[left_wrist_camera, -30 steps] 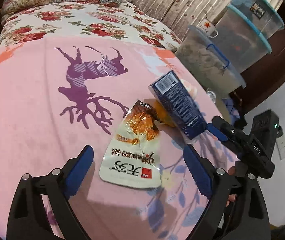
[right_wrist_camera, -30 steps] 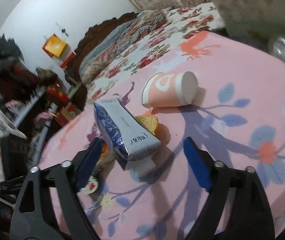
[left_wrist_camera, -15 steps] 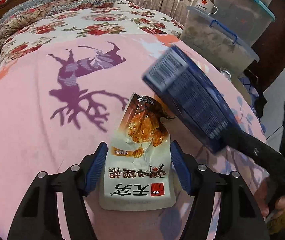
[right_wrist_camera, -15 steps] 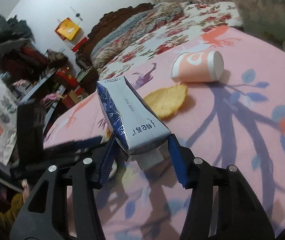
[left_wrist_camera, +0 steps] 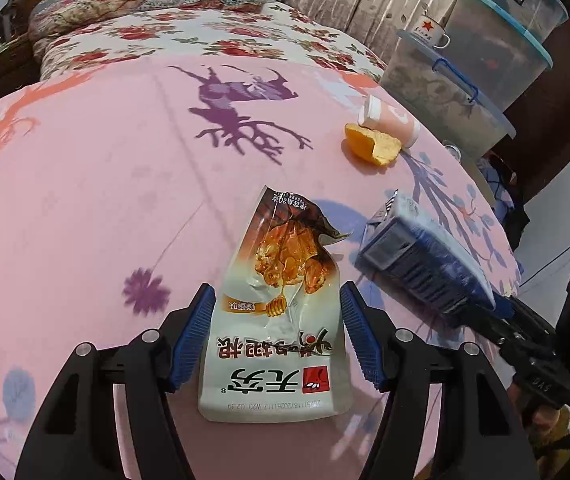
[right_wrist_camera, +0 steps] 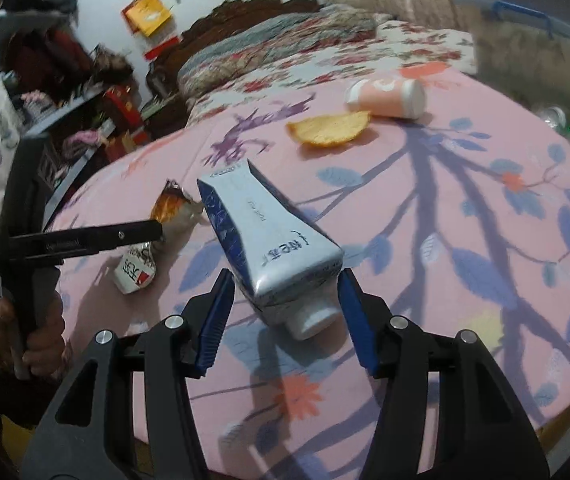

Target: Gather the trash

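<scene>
A torn white snack wrapper (left_wrist_camera: 281,320) with a honey-chicken picture sits between the fingers of my left gripper (left_wrist_camera: 279,334), which is shut on its sides over the pink cloth. My right gripper (right_wrist_camera: 285,312) is shut on a blue and white carton (right_wrist_camera: 269,240) and holds it above the table. The carton also shows in the left wrist view (left_wrist_camera: 421,260). An orange peel (left_wrist_camera: 371,145) and a tipped pink paper cup (left_wrist_camera: 391,120) lie further back. The wrapper also shows in the right wrist view (right_wrist_camera: 137,272).
The round table has a pink cloth (left_wrist_camera: 85,200) with a purple deer print. Stacked clear storage boxes (left_wrist_camera: 485,60) with a white mug (left_wrist_camera: 431,32) stand at the right. A bed with a floral cover (left_wrist_camera: 205,32) lies behind.
My left gripper closed on the snack wrapper. My right gripper closed on the carton, lifted it and moved it to the right, uncovering the orange peel and cup.
</scene>
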Tool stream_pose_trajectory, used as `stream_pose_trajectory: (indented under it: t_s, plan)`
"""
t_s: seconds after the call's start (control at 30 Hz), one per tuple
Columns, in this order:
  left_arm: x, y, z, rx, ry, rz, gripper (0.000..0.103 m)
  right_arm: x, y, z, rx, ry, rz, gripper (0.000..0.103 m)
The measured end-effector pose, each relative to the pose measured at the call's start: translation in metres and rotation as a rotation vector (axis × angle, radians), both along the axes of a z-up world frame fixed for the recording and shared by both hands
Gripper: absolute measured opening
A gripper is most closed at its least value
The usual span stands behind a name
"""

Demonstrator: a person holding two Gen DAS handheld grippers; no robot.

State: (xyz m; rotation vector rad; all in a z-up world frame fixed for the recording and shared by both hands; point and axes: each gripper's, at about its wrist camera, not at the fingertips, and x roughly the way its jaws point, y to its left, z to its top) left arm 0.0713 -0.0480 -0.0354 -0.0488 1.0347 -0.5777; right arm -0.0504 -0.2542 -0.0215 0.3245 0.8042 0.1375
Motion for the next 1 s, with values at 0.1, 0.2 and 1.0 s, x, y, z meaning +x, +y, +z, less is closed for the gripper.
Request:
stream_pose_trajectory:
  t_s: [0.1, 0.2, 1.0]
  plan:
    - [-0.005, 0.006, 0.0, -0.017, 0.007, 0.007, 0.062, 0.001, 0.006, 0.0, -0.018, 0.0, 0.01, 0.066]
    - [-0.002, 0.009, 0.001, -0.058, 0.037, 0.004, 0.07, -0.001, 0.008, 0.001, -0.01, -0.008, 0.011, 0.078]
    - [-0.003, 0.005, 0.019, -0.16, -0.012, -0.029, 0.054, 0.013, 0.012, 0.015, -0.045, -0.042, 0.035, 0.058]
